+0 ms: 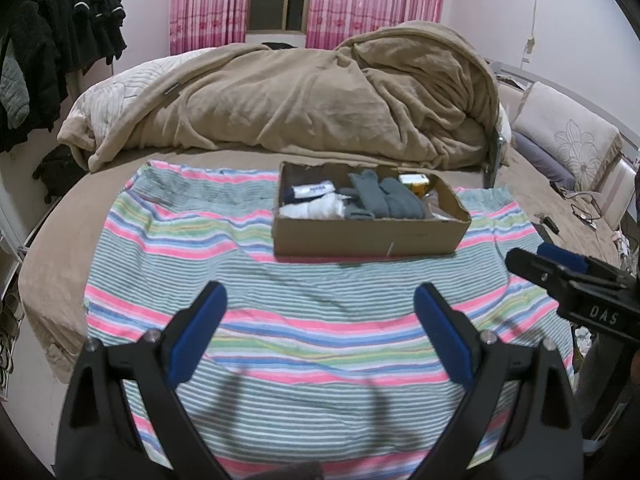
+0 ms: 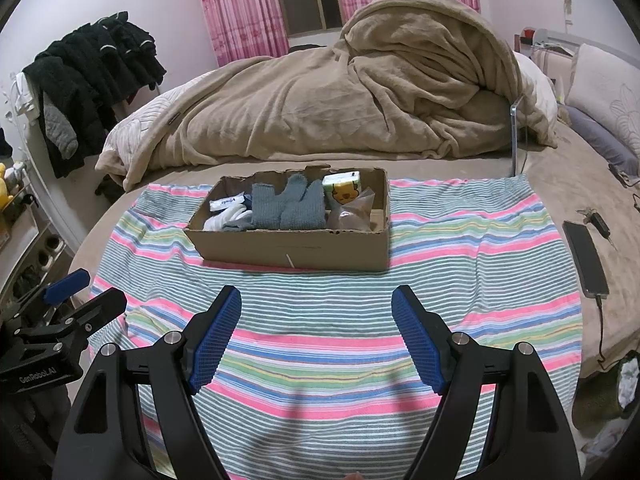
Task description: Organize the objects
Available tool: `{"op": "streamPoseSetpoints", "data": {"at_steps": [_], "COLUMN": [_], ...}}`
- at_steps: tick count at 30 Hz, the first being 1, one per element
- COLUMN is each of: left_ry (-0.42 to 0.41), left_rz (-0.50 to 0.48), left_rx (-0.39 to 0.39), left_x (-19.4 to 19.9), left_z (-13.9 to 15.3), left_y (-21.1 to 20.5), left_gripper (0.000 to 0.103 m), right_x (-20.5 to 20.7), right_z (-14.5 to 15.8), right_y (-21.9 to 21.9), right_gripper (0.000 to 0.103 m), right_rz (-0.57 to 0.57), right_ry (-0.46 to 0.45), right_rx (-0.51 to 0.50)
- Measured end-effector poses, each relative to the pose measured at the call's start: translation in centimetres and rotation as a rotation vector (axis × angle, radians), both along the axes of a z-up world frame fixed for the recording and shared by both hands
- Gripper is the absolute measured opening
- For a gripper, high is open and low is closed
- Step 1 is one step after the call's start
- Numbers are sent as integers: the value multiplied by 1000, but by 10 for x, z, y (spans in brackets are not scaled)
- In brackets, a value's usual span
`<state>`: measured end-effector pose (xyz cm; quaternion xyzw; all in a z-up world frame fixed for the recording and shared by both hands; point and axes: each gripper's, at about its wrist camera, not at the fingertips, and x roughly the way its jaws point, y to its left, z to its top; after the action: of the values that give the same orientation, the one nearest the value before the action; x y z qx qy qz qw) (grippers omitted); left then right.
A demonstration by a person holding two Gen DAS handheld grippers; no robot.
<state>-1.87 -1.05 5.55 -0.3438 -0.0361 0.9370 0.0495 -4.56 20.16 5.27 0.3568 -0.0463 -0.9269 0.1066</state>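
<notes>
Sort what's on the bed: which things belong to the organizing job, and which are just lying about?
Job:
- box
- gloves
- white socks
- tissue pack
- plastic bag
- striped cloth
- left gripper and right gripper, both open and empty

Lying about:
- blanket
- phone
- pillow
- black clothes
- curtains

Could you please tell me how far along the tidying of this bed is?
Looks nearly done: grey knitted gloves, white socks and a tissue pack sit inside the brown cardboard box. The left hand-held gripper and right hand-held gripper are open and empty. The striped towel holds nothing loose.
</notes>
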Motion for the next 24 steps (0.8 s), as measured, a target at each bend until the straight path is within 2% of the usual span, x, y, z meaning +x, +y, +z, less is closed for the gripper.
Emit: {"op": "streamPoseSetpoints", "data": {"at_steps": [24], "left_ry": [3], "left_rz": [1], "left_rx": [0], "left_x": [0], "left_z": [2], "left_y": [1], "left_gripper": [96], "right_x": [0], "right_z": [0], "right_y": [-1], "right_gripper": [80], "right_rz": [-1], "right_ry": [-1], "right_rx": [1]}}
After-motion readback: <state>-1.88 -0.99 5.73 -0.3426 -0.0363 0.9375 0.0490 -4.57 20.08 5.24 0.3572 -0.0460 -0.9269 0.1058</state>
